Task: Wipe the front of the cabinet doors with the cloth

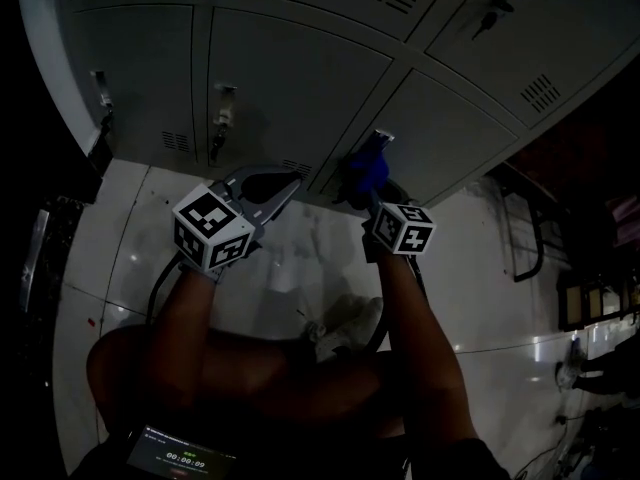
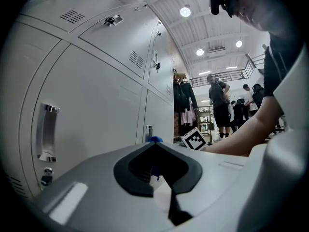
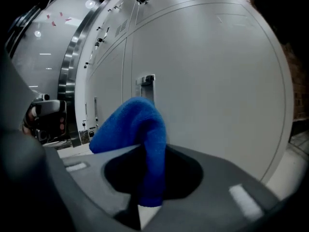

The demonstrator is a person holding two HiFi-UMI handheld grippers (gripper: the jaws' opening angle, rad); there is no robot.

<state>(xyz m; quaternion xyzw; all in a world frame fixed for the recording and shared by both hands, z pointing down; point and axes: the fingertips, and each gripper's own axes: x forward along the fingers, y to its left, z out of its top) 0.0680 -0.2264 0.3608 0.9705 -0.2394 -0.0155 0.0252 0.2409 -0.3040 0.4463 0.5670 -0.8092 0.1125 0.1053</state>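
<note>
My right tongs (image 3: 149, 151) grip the blue cloth (image 3: 137, 124), bunched just ahead by the cabinet door (image 3: 212, 81) — I'd press it flat and sweep evenly (left tongs (image 1: 272, 194) clenched on nothing, alongside).

You're looking at a bright blue cloth (image 3: 137, 124) against plain pale grey doors (image 1: 290, 78). The right gripper (image 3: 147, 151) is showing grey with black pads, and the left gripper (image 1: 285, 188) is showing the same. The left cube (image 1: 212, 230) and right cube (image 1: 404, 228) are wearing black-and-white square markers. The floor (image 1: 130, 258) is gleaming white.
</note>
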